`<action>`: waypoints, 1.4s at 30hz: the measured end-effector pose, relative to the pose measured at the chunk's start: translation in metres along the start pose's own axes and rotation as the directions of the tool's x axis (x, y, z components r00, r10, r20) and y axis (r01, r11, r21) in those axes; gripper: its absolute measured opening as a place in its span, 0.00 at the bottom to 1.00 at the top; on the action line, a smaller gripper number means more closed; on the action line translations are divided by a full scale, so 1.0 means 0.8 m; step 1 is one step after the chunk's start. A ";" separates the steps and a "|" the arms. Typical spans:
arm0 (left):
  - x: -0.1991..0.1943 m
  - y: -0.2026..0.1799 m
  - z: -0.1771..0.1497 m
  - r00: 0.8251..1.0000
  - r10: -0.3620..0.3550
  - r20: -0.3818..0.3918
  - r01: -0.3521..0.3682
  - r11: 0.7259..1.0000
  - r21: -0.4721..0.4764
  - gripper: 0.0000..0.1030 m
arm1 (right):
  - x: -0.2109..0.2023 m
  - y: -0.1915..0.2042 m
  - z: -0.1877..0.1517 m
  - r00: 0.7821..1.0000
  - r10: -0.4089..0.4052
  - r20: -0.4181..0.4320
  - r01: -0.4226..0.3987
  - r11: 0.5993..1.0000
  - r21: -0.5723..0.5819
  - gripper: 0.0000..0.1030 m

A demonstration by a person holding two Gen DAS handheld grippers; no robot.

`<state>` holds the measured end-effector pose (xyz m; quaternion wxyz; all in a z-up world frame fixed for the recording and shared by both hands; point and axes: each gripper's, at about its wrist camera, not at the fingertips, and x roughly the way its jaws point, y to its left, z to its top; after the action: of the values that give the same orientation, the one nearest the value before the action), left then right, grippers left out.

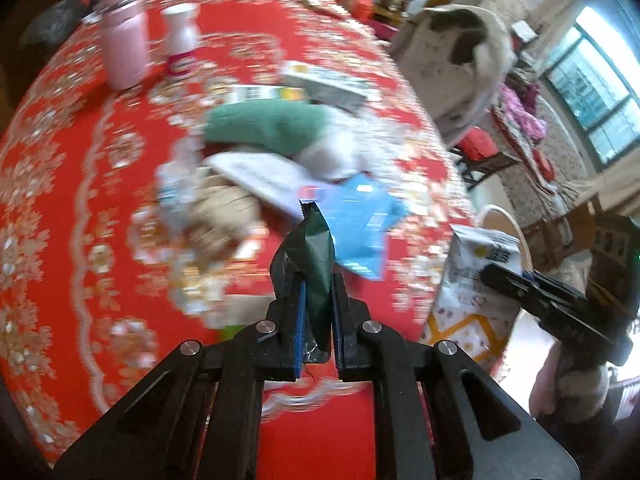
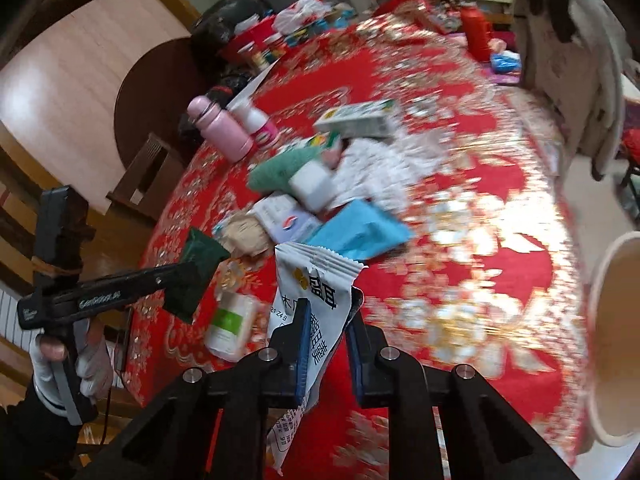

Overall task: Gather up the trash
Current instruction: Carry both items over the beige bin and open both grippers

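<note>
While each gripper already has a wrapper clamped and clear of the red tablecloth (image 2: 500, 272), most of the trash is left. The left gripper (image 1: 318, 312) pinches a dark green wrapper (image 1: 316, 256); the right gripper (image 2: 328, 344) pinches a white snack packet (image 2: 316, 292). Farther off lie a blue packet (image 2: 360, 232), boxes and crumpled paper. A pale bin (image 2: 616, 340) stands at the near right edge, probably the drop point.

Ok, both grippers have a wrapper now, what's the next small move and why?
Probably carry both toward the pale bin at the table's right edge. The left gripper is shut on the dark green wrapper, the right gripper on the white wrapper, both clear of the red tablecloth, so nothing remains but dropping them.
</note>
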<state>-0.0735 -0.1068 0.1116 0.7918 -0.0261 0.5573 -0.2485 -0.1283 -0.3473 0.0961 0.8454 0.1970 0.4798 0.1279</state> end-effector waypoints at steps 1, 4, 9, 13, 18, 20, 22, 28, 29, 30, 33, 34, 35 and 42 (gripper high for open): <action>0.004 -0.016 0.000 1.000 -0.013 -0.001 0.013 1.000 0.017 0.09 | -0.008 -0.011 0.001 1.000 -0.013 0.009 0.013 1.000 0.009 0.15; 0.020 -0.068 0.002 0.999 -0.046 -0.015 0.047 0.996 0.070 0.09 | -0.041 -0.054 -0.003 0.997 -0.067 0.040 0.064 0.996 0.060 0.15; 0.053 -0.159 0.005 0.993 -0.110 -0.052 0.117 0.979 0.170 0.09 | -0.096 -0.129 -0.012 0.974 -0.212 0.080 0.198 0.968 0.153 0.15; 0.090 -0.231 0.007 0.983 -0.158 -0.093 0.175 0.957 0.229 0.09 | -0.126 -0.180 -0.023 0.943 -0.323 0.085 0.299 0.930 0.212 0.15; 0.134 -0.305 0.007 0.970 -0.199 -0.143 0.233 0.931 0.281 0.09 | -0.154 -0.239 -0.035 0.890 -0.451 0.074 0.417 0.868 0.271 0.15; 0.147 -0.327 0.005 0.964 -0.212 -0.159 0.251 0.923 0.293 0.09 | -0.162 -0.254 -0.040 0.869 -0.490 0.065 0.457 0.846 0.276 0.15; 0.162 -0.347 0.003 0.958 -0.229 -0.172 0.272 0.915 0.298 0.09 | -0.166 -0.270 -0.043 0.853 -0.519 0.054 0.485 0.828 0.280 0.15; 0.205 -0.375 0.002 0.940 -0.280 -0.193 0.327 0.902 0.283 0.19 | -0.173 -0.299 -0.051 0.811 -0.584 0.031 0.547 0.777 0.311 0.24; 0.210 -0.376 0.003 0.936 -0.288 -0.200 0.335 0.903 0.268 0.30 | -0.176 -0.302 -0.054 0.810 -0.586 0.029 0.549 0.774 0.316 0.42; 0.214 -0.375 0.004 0.933 -0.298 -0.201 0.342 0.906 0.249 0.34 | -0.180 -0.304 -0.055 0.810 -0.585 0.033 0.545 0.773 0.326 0.50; 0.215 -0.373 0.006 0.933 -0.303 -0.196 0.343 0.913 0.221 0.36 | -0.186 -0.305 -0.060 0.812 -0.583 0.034 0.541 0.773 0.332 0.50; 0.212 -0.373 0.005 0.935 -0.297 -0.192 0.336 0.915 0.223 0.36 | -0.185 -0.304 -0.061 0.812 -0.582 0.031 0.541 0.773 0.330 0.50; 0.208 -0.372 0.005 0.941 -0.285 -0.184 0.323 0.918 0.230 0.36 | -0.185 -0.304 -0.062 0.815 -0.578 0.027 0.539 0.775 0.331 0.50; 0.187 -0.356 -0.001 0.976 -0.192 -0.105 0.214 0.938 0.272 0.36 | -0.178 -0.286 -0.068 0.835 -0.549 0.034 0.512 0.799 0.315 0.50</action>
<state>-0.1398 -0.4193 0.0721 0.7355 0.0390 0.5405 -0.4067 -0.2409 -0.5973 0.0746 0.8365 0.1851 0.4758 -0.1990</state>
